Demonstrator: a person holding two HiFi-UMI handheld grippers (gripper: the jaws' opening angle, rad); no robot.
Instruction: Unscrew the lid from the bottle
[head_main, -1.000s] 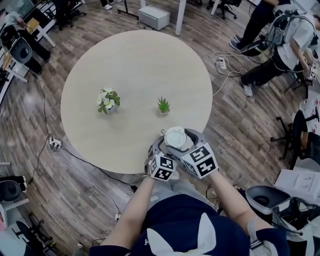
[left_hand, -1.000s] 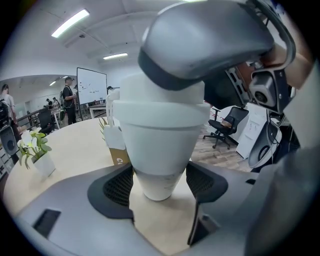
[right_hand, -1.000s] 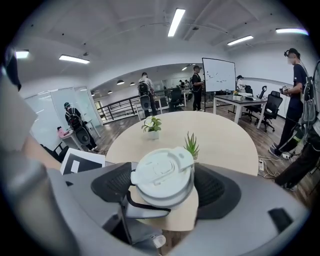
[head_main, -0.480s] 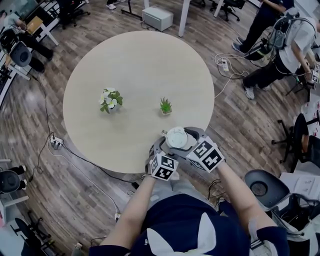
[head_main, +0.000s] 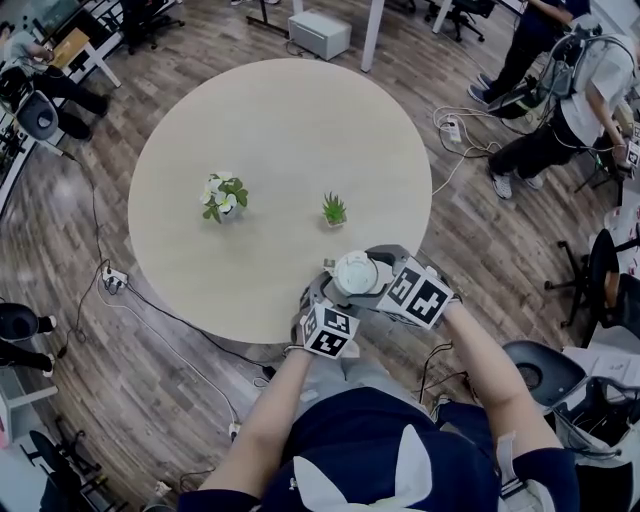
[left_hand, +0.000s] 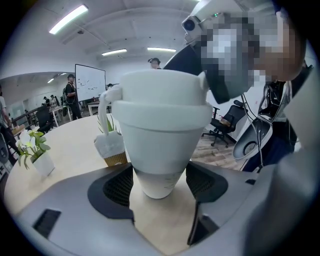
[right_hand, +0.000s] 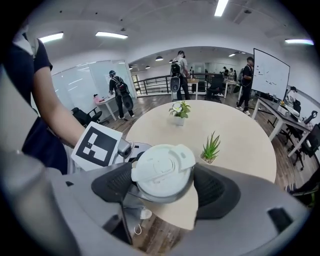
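Observation:
A white tapered bottle (left_hand: 162, 135) with a white lid (right_hand: 162, 170) is held upright over the near edge of the round table (head_main: 280, 130). My left gripper (left_hand: 159, 185) is shut on the bottle's narrow lower body, one pad on each side. From above and the right, my right gripper (right_hand: 164, 189) is shut on the lid's rim, both dark pads against it. In the head view the lid (head_main: 355, 272) shows from above, between the left gripper (head_main: 330, 300) and the right gripper (head_main: 368, 268).
A pot of white flowers (head_main: 222, 197) and a small green plant (head_main: 334, 210) stand on the table beyond the bottle. Cables, chairs and several people surround the table on the wooden floor.
My right gripper has rolled around the lid, and its marker cube has swung right and up. The left gripper and the bottle have stayed in place.

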